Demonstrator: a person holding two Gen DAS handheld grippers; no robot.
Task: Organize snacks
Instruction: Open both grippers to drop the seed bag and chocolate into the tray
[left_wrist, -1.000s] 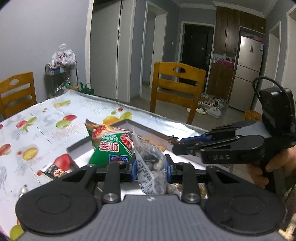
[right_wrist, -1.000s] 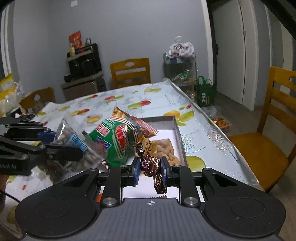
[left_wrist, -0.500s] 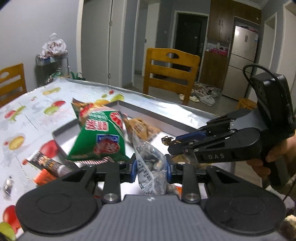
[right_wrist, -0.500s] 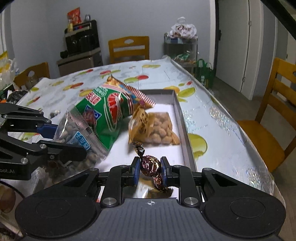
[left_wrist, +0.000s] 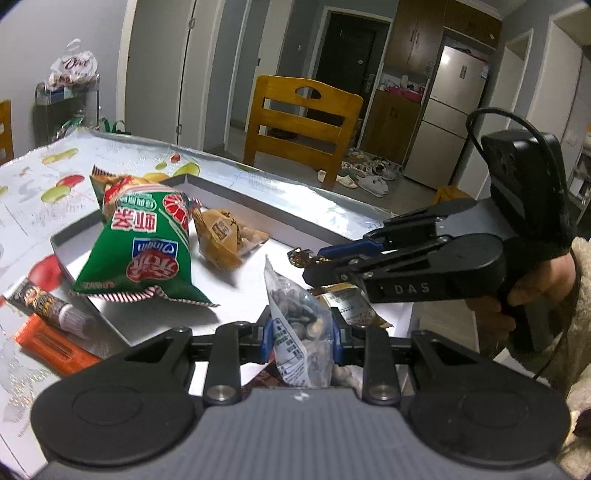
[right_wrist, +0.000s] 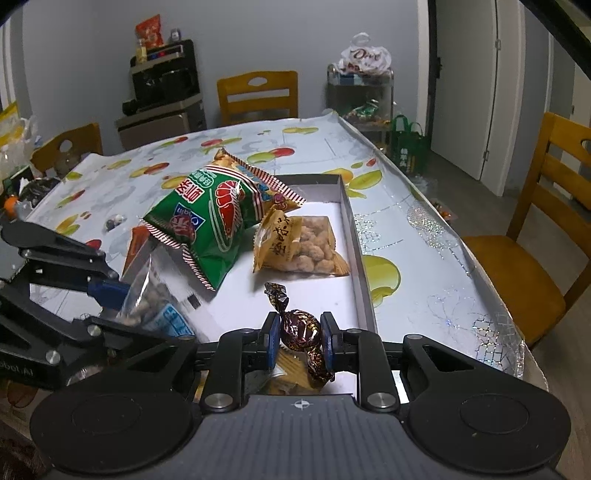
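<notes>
Left wrist view is showing the clear seed packet (left_wrist: 299, 328) being pinched at its middle by the left gripper (left_wrist: 300, 334), whose fingers are closing narrowly on it so the loose film cannot slide; it is hanging just above the near end of the grey tray (left_wrist: 236, 201), apparently on its way in. The right gripper (right_wrist: 301, 334) is holding a foil-wrapped candy (right_wrist: 301, 329) by its round body, fingers narrow around it and the twisted ends sticking out free, also over the near end of the tray. Holding each snack by its bulk probably keeps it steady for a clean drop.

Inside the tray, toward its far end, a green shrimp-chip bag (left_wrist: 142, 243) is leaning against the tray's left wall, and a yellow peanut packet (right_wrist: 295, 245) is lying flat beside it near the right wall, leaving the white floor at the near end open for the two held items. Left of the tray, on the fruit-patterned surface (right_wrist: 221, 147), a small dark tube (left_wrist: 48, 304) and an orange packet (left_wrist: 55, 341) are lying just outside, not yet gathered.
</notes>
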